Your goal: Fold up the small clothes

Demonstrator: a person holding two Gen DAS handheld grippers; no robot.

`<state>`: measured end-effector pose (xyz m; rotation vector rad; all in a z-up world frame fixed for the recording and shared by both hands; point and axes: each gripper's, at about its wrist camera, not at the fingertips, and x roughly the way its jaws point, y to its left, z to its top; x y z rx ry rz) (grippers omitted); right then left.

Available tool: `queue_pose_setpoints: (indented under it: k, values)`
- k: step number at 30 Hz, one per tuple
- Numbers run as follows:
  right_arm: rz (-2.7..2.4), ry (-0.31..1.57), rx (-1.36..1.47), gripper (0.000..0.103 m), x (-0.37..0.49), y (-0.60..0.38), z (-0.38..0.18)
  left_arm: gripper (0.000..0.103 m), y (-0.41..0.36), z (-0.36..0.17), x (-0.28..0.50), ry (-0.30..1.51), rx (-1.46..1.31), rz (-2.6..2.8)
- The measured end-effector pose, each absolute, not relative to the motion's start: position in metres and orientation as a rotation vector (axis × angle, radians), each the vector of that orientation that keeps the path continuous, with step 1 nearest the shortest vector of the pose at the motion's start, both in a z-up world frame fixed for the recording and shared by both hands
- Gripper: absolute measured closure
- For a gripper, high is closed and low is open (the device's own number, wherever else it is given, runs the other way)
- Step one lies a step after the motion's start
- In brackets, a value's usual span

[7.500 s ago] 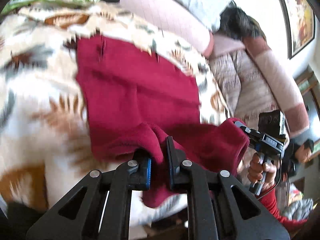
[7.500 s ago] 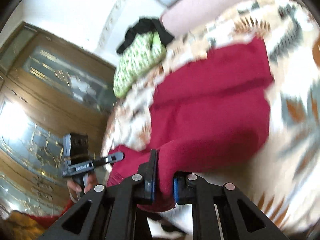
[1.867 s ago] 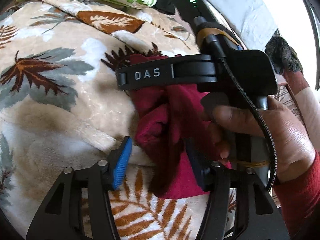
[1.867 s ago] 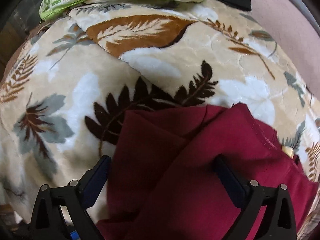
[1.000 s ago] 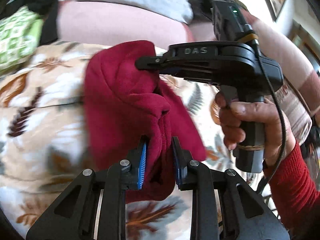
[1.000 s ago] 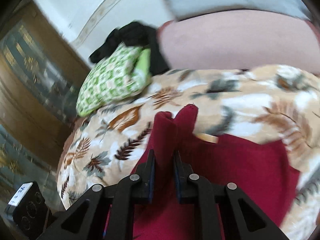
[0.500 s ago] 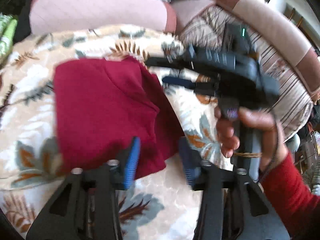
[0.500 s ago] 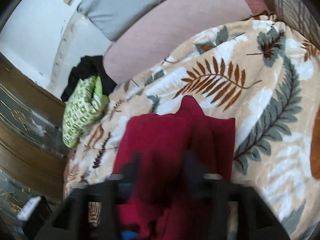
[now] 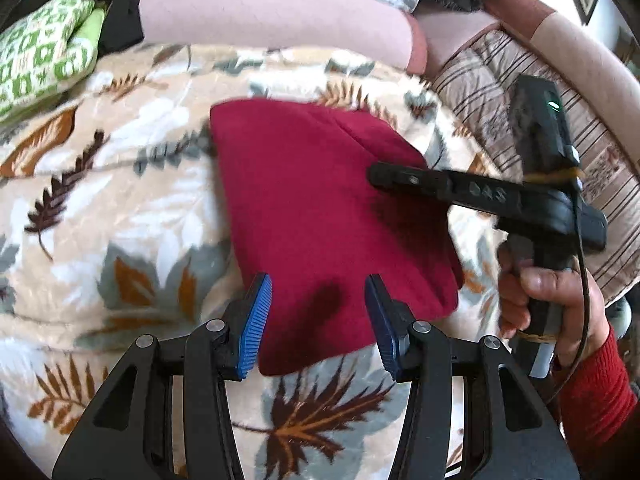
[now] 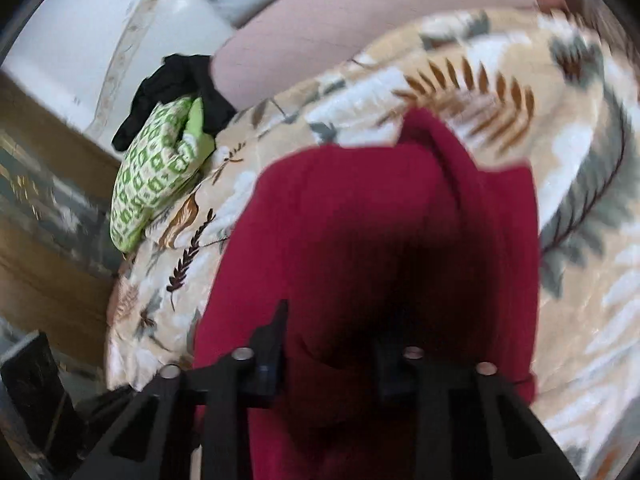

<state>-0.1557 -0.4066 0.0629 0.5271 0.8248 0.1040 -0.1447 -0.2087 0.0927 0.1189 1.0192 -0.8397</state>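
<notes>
Left wrist view: red garment (image 9: pixel 320 216) lies folded on leaf-print blanket (image 9: pixel 120 208); left claw (image 9: pixel 318 316) and right claw (image 10: pixel 326 354) hover released (smoothing edges flat would finish it neatly).

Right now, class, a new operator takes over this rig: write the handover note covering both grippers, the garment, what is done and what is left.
Left gripper: open, empty, over the near edge of the red garment.
Right gripper: open, empty, over the garment's right side.
Garment: lies folded into a compact shape on the leaf-print blanket; one flap along the far right edge sits raised.
Done: main folds made, cloth released.
Left: probably press that flap flat, then move on to the next piece. A green patterned cloth lies at the blanket's far left.
</notes>
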Motion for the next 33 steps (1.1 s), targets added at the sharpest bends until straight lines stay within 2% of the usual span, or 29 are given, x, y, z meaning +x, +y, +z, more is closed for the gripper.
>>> queue_pose_setpoints:
  k: [5, 9, 11, 14, 20, 28, 33]
  values:
    - [-0.013, 0.804, 0.335, 0.079, -0.169, -0.424, 0.091, 0.055, -0.231, 0.096, -0.139, 1.004, 0.130, -0.832]
    - [-0.047, 0.913, 0.391, 0.079, -0.160, -0.448, 0.053, 0.055, -0.255, 0.063, -0.134, 1.068, 0.193, -0.794]
    - [-0.041, 0.905, 0.432, 0.073, -0.165, -0.456, 0.043, 0.055, -0.257, 0.063, -0.137, 1.045, 0.223, -0.787]
    - [-0.093, 0.844, 0.448, 0.062, -0.181, -0.465, 0.065, 0.055, -0.255, 0.072, -0.136, 1.006, 0.232, -0.791]
    - [-0.018, 0.750, 0.386, 0.062, -0.176, -0.448, 0.105, 0.055, -0.262, 0.079, -0.111, 0.979, 0.174, -0.734]
    - [-0.102, 0.872, 0.332, 0.066, -0.121, -0.448, 0.047, 0.051, -0.270, 0.056, -0.092, 0.998, 0.165, -0.665]
    - [-0.091, 0.868, 0.376, 0.066, -0.116, -0.461, 0.041, 0.049, -0.274, 0.054, -0.091, 0.999, 0.176, -0.653]
